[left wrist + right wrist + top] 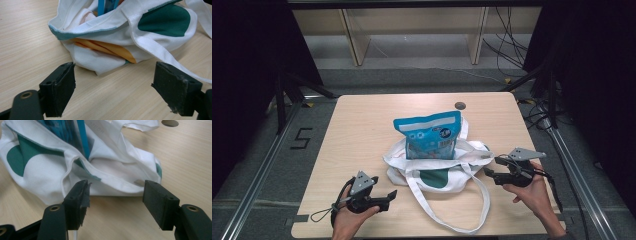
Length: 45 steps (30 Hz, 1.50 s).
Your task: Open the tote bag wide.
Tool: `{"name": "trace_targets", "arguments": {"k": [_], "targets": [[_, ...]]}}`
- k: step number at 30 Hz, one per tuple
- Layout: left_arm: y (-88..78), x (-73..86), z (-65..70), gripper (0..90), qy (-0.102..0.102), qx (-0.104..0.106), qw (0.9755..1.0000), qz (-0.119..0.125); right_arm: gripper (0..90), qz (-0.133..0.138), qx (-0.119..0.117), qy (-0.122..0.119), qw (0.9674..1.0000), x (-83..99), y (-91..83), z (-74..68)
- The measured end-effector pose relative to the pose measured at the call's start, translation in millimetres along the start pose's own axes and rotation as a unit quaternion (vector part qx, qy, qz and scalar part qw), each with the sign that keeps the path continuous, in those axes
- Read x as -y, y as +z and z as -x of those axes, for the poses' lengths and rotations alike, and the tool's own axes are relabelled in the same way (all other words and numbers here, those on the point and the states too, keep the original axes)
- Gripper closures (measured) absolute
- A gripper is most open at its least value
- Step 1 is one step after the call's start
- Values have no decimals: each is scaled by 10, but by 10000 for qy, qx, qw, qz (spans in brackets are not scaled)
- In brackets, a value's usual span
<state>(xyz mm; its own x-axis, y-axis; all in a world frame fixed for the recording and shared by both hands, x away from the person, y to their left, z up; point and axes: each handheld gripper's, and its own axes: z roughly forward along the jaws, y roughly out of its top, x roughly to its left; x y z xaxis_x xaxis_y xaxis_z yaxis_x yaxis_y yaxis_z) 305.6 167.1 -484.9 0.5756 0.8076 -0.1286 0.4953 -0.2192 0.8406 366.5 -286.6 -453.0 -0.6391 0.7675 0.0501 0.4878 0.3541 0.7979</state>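
Two tools are being held open and empty either side of the white tote bag (437, 172) at centre frame on the desk (357, 135): left tool (391, 195) at lower left, right tool (491, 166) at right, neither touching fabric. Blue snack pouch (432, 134) is standing upright in the bag's mouth. Bagging step is judged as being underway; next, the bag rim is likely needing to be gripped on both sides and pulled up around the pouch.

One tote bag (437, 172), one blue pouch (430, 132) (inside bag), two grippers.
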Motion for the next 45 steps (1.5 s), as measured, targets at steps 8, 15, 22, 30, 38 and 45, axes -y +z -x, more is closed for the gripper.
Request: {"name": "trace_targets", "arguments": {"k": [8, 15, 22, 30, 38, 45], "targets": [[-4, 32, 8, 175, 51, 5, 10000, -53, 373, -71, 10, 114, 9999, 128, -86, -11], [-16, 70, 23, 174, 78, -21, 9999, -68, 352, -238, -4, 85, 9997, 282, -89, -104], [-6, 124, 71, 172, 91, -32, 9999, -119, 334, -324, -144, 21, 9994, 363, -110, -205], [-11, 179, 149, 160, 68, 76, 9998, -158, 329, -279, -209, -94, 9993, 477, -201, -327], [-57, 234, 211, 153, 149, 189, 9994, -232, 324, -357, -387, -185, 9984, 639, -303, -390], [-66, 242, 215, 154, 346, 114, 9986, -372, 323, -421, -544, 143, 9975, 782, -377, -383]]}}
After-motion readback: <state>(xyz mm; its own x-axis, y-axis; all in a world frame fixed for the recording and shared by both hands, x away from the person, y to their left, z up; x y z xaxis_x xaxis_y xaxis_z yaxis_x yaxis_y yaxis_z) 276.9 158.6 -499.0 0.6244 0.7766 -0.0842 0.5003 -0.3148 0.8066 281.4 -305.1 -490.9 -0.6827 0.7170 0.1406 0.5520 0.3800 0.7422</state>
